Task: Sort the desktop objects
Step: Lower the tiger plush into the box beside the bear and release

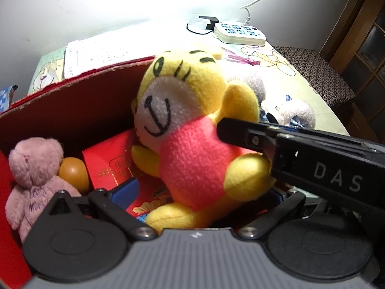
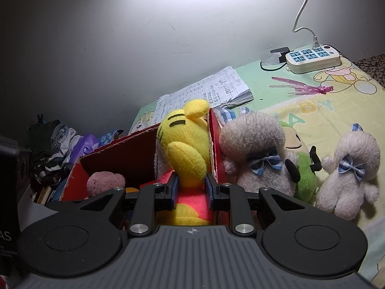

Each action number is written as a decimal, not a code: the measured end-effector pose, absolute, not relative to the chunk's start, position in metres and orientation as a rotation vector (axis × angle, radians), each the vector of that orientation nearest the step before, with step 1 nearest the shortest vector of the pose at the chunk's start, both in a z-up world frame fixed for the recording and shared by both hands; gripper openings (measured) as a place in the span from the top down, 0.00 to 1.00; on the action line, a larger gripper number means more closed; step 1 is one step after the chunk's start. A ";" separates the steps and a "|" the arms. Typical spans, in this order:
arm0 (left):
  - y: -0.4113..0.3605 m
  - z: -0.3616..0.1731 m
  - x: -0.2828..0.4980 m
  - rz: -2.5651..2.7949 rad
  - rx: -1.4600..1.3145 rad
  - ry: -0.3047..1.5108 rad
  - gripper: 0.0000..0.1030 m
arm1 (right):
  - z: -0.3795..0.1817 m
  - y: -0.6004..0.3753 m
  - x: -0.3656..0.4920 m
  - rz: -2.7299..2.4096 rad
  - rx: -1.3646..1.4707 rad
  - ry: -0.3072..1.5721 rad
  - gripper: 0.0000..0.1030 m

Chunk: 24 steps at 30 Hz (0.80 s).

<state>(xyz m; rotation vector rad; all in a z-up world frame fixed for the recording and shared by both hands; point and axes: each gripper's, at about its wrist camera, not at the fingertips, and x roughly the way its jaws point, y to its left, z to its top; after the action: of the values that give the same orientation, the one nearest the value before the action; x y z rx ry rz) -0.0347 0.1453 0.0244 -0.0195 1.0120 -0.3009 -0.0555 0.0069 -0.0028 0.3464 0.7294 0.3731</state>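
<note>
Yellow tiger plush (image 2: 190, 151) held over the red box (image 2: 142, 144)

Right gripper (image 2: 191, 187) jaws clamp its body; left gripper (image 1: 192, 192) jaws spread wide below it, one hidden. Pink bear (image 1: 33, 175) sits at nine o'clock inside, half cut off.

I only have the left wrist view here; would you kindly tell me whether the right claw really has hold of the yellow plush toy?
Observer: Yes. The right wrist view shows both blue-padded fingers of the right claw pressing the yellow plush toy from either side, just inside the red box.
Operator: Thank you. What sits outside the box on that side?
Observer: A green plush, hidden from you, is wedged between the larger white plush and the smaller white plush.
Operator: And beyond the box's far left end?
Observer: A purple packet lies there beside a heap of clothes.
</note>
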 end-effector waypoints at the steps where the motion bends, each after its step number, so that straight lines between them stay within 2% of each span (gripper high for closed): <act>1: 0.145 0.025 -0.035 -0.298 -0.015 1.011 0.01 | -0.003 0.007 -0.056 0.373 0.348 0.729 0.78; 24: 0.138 0.053 -0.061 -0.175 0.047 0.964 0.01 | 0.010 -0.008 -0.067 0.431 0.388 0.702 0.76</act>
<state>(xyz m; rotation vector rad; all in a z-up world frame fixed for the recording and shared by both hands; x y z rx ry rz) -0.0609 0.1382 0.0526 0.0469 0.9638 -0.1749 -0.0673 -0.0079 0.0097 0.3878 0.7019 0.4311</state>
